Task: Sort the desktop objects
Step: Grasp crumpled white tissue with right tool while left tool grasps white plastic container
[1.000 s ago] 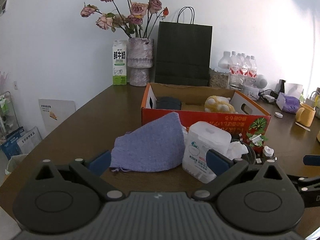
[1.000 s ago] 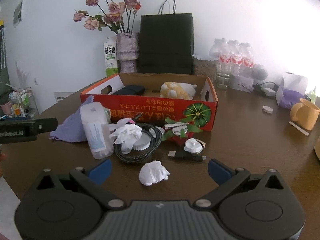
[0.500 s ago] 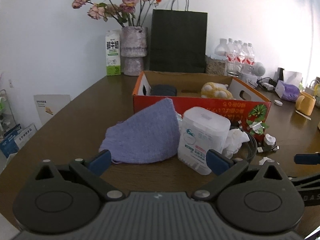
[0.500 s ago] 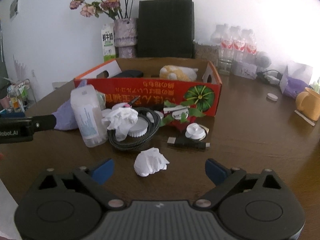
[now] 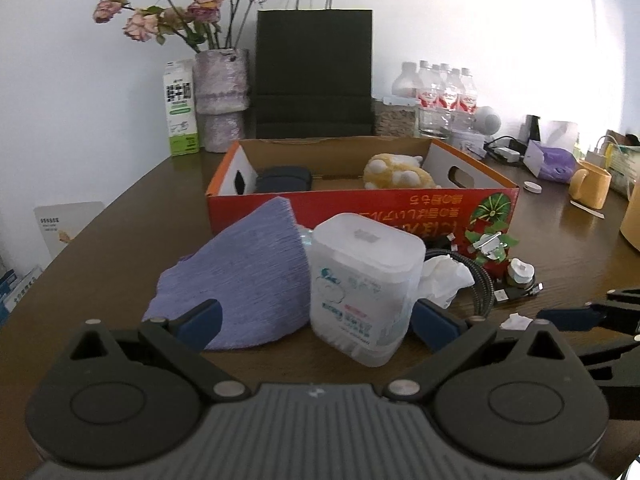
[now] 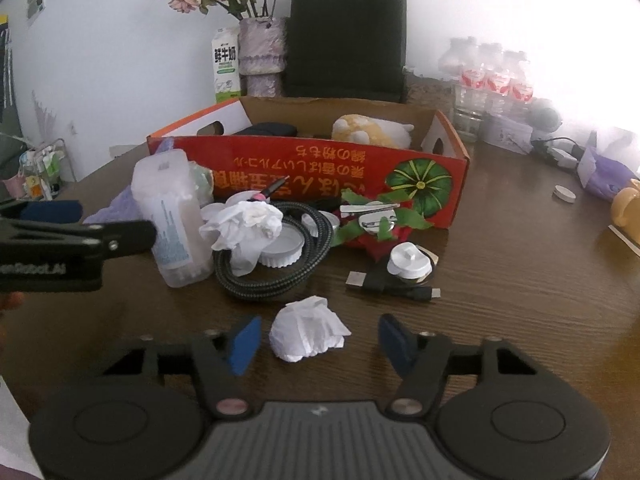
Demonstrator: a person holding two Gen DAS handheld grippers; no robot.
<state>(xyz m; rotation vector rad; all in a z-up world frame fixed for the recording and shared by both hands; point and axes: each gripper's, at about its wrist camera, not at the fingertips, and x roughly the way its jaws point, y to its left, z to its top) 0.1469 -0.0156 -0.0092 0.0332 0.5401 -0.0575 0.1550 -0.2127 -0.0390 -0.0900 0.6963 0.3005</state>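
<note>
On the brown table, the right gripper sits low with a crumpled white tissue ball between its two blue pads, and the jaws are closing on it right now; the pads stand clear of the paper on both sides, nothing gripped. Just beyond lies a coil of black braided cable with a second crumpled tissue and a white ridged lid on top of it. To the right of that, a black USB adapter carries a small white cap.

Over on the left side, the left gripper has its jaws spread wide, released. A translucent cotton swab box stands upright between its pads, and whether the right-hand pad touches the box I cannot tell. A purple cloth is draped beside the box, touching it, with the left-hand pad in front of its edge.

Behind the clutter, the red cardboard box holds a yellow plush toy and a dark pouch. Further back stand a black paper bag, a vase of dried roses and a milk carton.
</note>
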